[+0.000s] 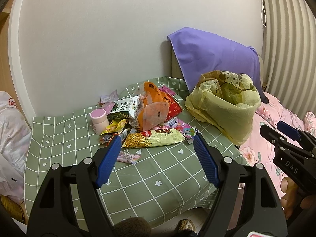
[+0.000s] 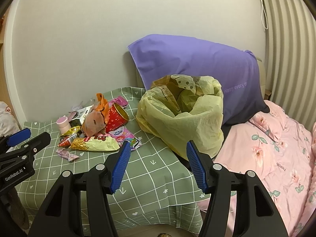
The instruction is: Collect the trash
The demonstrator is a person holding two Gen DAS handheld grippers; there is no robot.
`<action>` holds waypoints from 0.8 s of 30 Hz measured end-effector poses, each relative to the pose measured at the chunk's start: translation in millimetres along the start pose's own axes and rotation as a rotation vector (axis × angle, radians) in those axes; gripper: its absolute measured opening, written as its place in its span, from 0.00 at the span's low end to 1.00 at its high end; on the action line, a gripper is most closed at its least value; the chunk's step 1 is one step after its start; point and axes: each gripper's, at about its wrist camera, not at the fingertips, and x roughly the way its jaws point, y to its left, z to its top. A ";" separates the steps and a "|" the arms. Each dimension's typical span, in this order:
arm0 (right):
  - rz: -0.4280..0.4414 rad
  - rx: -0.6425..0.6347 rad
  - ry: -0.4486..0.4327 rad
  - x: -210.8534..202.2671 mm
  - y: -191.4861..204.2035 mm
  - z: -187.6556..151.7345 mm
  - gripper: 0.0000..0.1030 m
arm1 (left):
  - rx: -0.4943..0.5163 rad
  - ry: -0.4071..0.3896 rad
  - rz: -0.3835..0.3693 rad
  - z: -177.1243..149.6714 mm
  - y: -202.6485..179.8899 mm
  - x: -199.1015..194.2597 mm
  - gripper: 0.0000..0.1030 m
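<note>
Both tongs, left tongs [image 1: 158, 136] and right tongs [image 2: 158, 144], gape apart, empty. Yellow bag [image 2: 189, 118] stands open mid-frame, ready for wrappers [image 1: 150, 138] piled left on the table [image 1: 158, 177].

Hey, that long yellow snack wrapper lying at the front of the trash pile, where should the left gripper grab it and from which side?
Grip the yellow snack wrapper across its narrow width near the middle, coming down from the front edge of the table. It lies flat and lengthwise across the open left gripper, nearest of the pile, so nothing blocks that side. Probably pinch a puffed fold, since the film looks thin.
</note>
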 end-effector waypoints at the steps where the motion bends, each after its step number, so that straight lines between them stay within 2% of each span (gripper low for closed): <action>1: 0.000 -0.001 0.001 0.0 0.3 0.1 0.54 | -0.001 0.000 0.001 0.2 0.6 0.2 0.70; 19: 0.006 -0.010 0.001 3.9 4.4 2.1 0.54 | -0.003 -0.005 0.003 2.7 4.0 1.9 0.70; 24: 0.019 -0.025 0.000 15.4 1.7 12.7 0.54 | -0.003 -0.005 0.009 8.7 12.5 10.3 0.70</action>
